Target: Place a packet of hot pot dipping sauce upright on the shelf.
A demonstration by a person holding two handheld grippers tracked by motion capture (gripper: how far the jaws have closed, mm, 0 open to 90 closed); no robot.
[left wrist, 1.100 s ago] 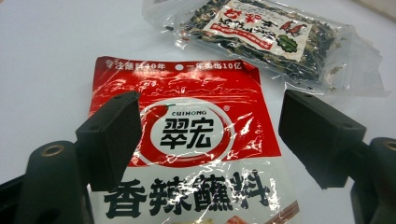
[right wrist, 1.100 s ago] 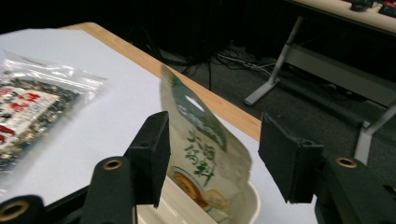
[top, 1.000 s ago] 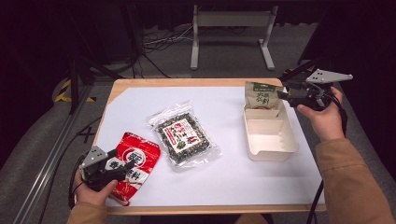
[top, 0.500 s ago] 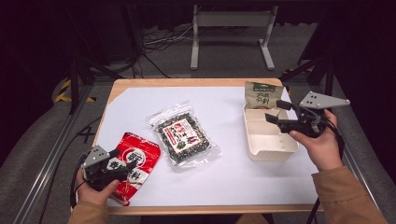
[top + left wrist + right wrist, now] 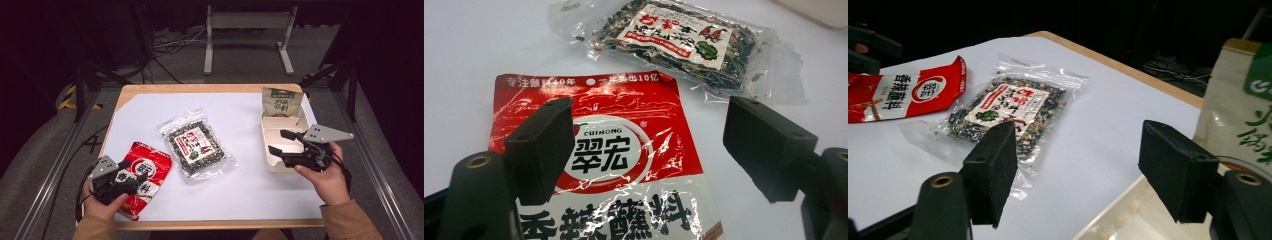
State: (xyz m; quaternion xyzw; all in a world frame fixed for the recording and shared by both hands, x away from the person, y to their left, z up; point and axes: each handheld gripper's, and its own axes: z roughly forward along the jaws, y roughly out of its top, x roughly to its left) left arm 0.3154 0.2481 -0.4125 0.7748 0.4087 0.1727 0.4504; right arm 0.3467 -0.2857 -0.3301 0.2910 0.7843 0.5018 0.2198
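Note:
A red snack bag (image 5: 145, 170) lies at the front left of the white table. My left gripper (image 5: 132, 171) hovers open over it, and the left gripper view has the red bag (image 5: 624, 165) under and between the spread jaws of that gripper (image 5: 654, 150). A clear bag of dark dried food (image 5: 196, 145) lies in the middle. A green pouch (image 5: 281, 102) stands at the far end of a beige tray (image 5: 272, 124). My right gripper (image 5: 276, 141) is open and empty above the tray, pointing left at the clear bag (image 5: 1003, 107).
The table's white cover (image 5: 240, 185) is bare between the clear bag and the front edge. Dark floor, cables and a metal stand (image 5: 247, 30) lie beyond the far edge. In the right gripper view the tray's rim (image 5: 1128, 220) is low, the green pouch (image 5: 1243, 110) at the right.
My right gripper has come back from beside the green pouch, toward the person and along the tray, still open and empty. The left gripper has hardly moved over the red bag.

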